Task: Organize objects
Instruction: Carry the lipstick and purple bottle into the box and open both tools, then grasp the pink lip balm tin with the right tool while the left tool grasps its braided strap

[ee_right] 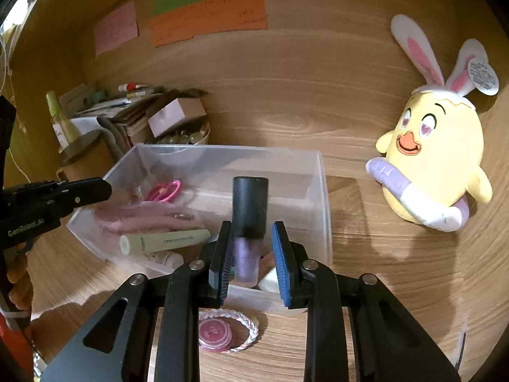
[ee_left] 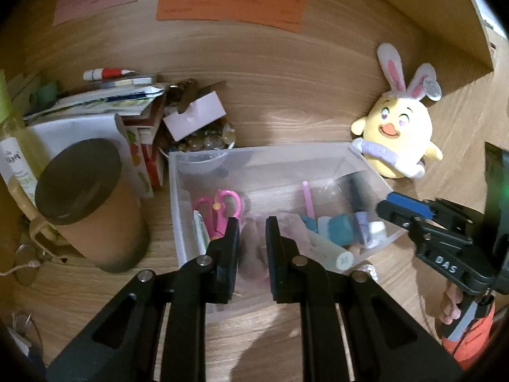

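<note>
A clear plastic bin [ee_left: 267,159] [ee_right: 323,197] stands on the wooden surface, holding pink scissors [ee_left: 219,210] [ee_right: 163,191], a pale green tube [ee_right: 165,240] [ee_left: 331,251], a pink fuzzy item [ee_right: 143,218] and other small things. My left gripper [ee_left: 253,226] is open and empty over the bin's near side. My right gripper [ee_right: 251,232] is open around a purple bottle with a black cap [ee_right: 249,216], over the bin's near right corner. The bottle touches the left pad only. The right gripper also shows in the left wrist view [ee_left: 404,210].
A yellow chick plush with bunny ears [ee_left: 397,133] [ee_right: 432,165] sits right of the bin. A brown lidded cup [ee_left: 92,203], papers, boxes and a bowl of glass beads [ee_left: 206,140] crowd the left. A pink disc in a braided band [ee_right: 222,331] lies before the bin.
</note>
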Available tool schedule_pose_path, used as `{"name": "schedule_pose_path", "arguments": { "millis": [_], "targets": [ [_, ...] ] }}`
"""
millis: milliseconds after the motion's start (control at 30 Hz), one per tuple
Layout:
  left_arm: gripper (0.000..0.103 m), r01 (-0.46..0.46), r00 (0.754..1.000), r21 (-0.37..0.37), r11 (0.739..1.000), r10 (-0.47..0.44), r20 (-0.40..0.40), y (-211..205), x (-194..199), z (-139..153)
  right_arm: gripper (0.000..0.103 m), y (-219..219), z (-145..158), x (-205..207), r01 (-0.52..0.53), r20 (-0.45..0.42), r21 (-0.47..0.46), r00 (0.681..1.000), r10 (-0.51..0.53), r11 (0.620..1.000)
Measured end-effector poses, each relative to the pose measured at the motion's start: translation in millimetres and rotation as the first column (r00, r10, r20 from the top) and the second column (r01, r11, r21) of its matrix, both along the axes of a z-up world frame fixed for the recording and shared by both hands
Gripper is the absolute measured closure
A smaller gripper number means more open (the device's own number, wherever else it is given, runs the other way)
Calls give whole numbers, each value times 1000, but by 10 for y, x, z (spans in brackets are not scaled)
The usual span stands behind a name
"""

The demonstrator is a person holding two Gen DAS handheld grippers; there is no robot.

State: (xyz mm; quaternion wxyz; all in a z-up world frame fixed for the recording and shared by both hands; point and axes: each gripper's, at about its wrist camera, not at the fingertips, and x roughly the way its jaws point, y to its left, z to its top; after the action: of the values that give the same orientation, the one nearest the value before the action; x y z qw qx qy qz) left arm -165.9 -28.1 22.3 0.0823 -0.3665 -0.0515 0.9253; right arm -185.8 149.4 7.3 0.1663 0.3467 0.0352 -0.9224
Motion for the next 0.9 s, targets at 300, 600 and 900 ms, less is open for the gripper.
{"name": "schedule_pose_path", "arguments": {
  "millis": [300,600,900],
  "targets": [
    [78,31,998,-2,1000,-31,-63,86,268,184,81,-19,24,84,-39,24,-25,999,39,999],
    [56,36,994,-19,999,-38,-106,79,631,211,81,40,32,499,-105,13,-25,994,106,994],
    [51,42,999,-22,999,-43,-33,41,834,-103,80,-61,-466,482,-132,158,31,979,125,991]
  ]
}}
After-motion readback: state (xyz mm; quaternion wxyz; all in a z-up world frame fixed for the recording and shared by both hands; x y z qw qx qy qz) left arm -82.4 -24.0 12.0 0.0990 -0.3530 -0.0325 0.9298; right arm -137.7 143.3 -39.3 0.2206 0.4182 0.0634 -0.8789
